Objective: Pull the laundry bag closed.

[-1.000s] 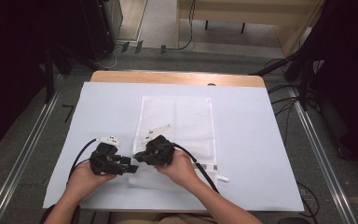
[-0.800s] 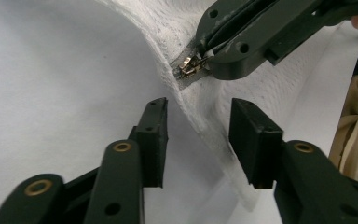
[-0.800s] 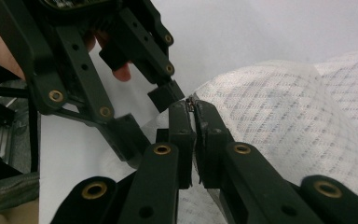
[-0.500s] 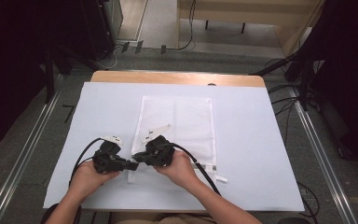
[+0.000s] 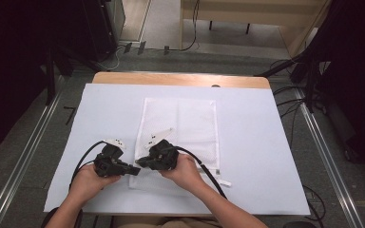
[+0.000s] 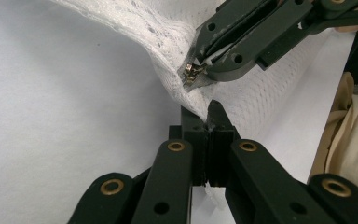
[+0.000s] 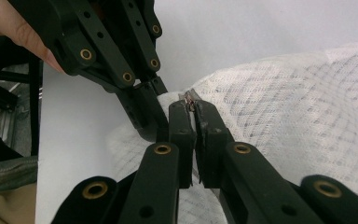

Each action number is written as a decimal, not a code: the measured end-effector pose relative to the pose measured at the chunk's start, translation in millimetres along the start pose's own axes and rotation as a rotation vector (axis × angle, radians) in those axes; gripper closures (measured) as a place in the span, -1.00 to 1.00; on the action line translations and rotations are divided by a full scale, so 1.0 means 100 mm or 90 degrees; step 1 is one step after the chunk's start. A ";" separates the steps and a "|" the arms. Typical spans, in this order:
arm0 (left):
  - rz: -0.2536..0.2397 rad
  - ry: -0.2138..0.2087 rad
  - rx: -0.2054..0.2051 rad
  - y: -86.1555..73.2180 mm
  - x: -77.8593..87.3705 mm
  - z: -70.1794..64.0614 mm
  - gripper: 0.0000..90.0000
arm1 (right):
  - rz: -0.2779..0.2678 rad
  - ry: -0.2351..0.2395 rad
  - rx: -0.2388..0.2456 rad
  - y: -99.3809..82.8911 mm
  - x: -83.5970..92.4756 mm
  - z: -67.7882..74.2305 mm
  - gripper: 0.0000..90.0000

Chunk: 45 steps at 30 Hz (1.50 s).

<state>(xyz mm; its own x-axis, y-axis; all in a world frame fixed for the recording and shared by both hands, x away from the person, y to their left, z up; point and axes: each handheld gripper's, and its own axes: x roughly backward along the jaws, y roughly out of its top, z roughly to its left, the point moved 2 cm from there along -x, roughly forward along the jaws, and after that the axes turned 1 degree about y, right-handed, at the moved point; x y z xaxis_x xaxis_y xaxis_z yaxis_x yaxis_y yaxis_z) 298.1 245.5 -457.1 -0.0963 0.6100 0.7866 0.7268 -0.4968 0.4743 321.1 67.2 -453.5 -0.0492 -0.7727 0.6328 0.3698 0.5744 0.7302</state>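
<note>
White mesh zippered laundry bag [image 5: 180,137] lies flat on the white table cover [image 5: 266,142], long axis running away from the person, its near-left corner lifted between both tools. Small metal zipper pull [image 6: 192,73] sits at the right gripper [image 7: 192,101] tip, jaws clamped on it. Left gripper [image 6: 205,114], jaws just closed, pinches the mesh edge directly beside and below the pull, tips nearly touching.
</note>
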 end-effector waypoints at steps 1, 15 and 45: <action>0.001 0.002 -0.001 0.00 0.00 0.00 1.00 | 0.000 0.001 0.001 0.00 0.00 0.00 0.95; -0.003 0.002 -0.009 0.00 0.03 0.02 0.97 | -0.007 0.015 -0.014 -0.02 0.02 -0.01 0.96; -0.009 0.019 -0.010 0.01 0.10 -0.02 1.00 | -0.001 0.017 0.028 -0.11 0.06 0.01 0.97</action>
<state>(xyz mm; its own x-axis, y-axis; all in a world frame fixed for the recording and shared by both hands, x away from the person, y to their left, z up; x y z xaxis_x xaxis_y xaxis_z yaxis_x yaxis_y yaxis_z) 296.6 249.4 -448.2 -0.1273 0.5987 0.7908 0.7146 -0.4975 0.4917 316.3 56.6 -457.1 -0.0252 -0.7802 0.6250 0.3281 0.5841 0.7424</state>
